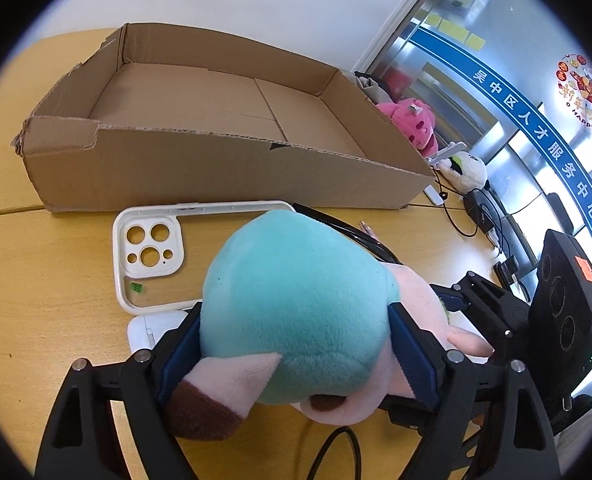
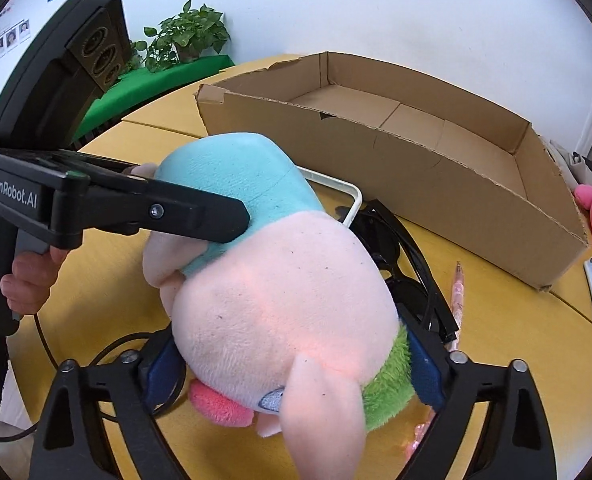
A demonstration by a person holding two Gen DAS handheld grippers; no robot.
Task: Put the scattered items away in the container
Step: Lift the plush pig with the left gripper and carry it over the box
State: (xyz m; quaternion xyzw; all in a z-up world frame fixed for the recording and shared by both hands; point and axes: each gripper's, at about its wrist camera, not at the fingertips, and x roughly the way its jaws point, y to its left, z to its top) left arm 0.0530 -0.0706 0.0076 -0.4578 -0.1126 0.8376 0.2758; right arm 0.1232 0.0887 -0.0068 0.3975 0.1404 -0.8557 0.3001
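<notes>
Tabletop [image 1: 56, 272]: plush toy [image 1: 296, 308] head toward right gripper [image 2: 292, 376]

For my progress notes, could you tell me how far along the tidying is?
Nothing is done yet: the cardboard box holds nothing. In hand: both the left tool and the right tool grip the plush toy. Left on the table: phone case, sunglasses, pink pen.
</notes>
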